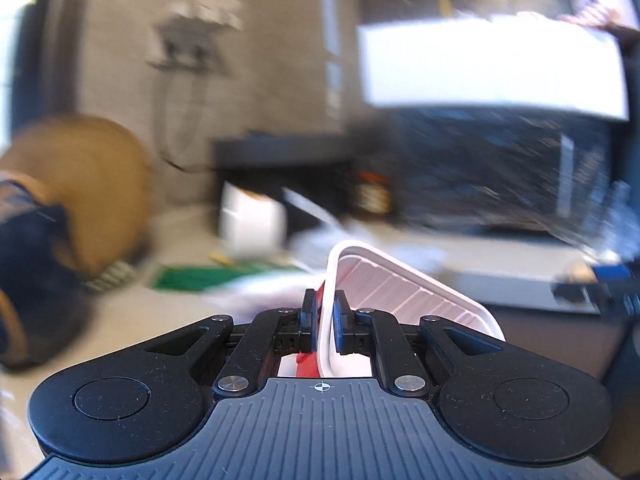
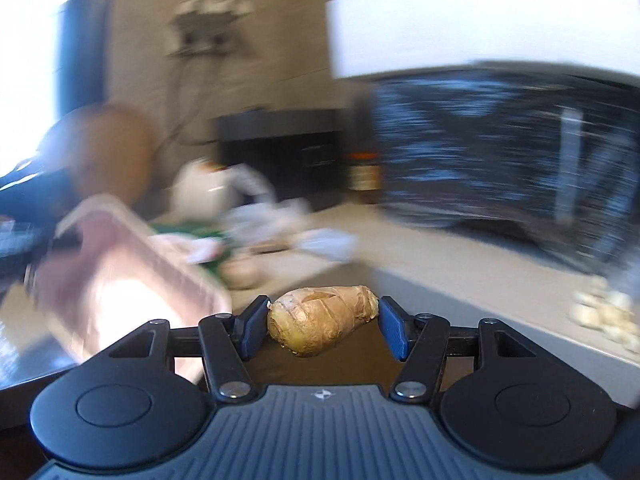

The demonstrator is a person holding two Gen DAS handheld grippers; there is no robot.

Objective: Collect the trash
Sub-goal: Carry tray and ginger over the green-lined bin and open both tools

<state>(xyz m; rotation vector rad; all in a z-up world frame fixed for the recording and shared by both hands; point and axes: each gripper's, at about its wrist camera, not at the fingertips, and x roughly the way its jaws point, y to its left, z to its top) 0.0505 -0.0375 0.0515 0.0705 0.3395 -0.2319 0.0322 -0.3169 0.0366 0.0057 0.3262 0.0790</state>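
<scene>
While blur hides the tabletop (image 2: 460, 264) edge, the left gripper (image 1: 325, 316) pinches a white tray (image 1: 400, 292) rim; the right gripper (image 2: 323, 322) clamps a ginger piece (image 2: 320, 320) midway between its pads.

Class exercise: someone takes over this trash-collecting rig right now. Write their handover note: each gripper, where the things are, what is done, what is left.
Left gripper: shut on the rim of a white foam tray.
Right gripper: shut on a piece of ginger, held end to end.
Done: both items lifted off the counter.
Left: no bin in view, so find it and drop both; then the crumpled wrappers and green packet on the counter. Views are blurred.
</scene>
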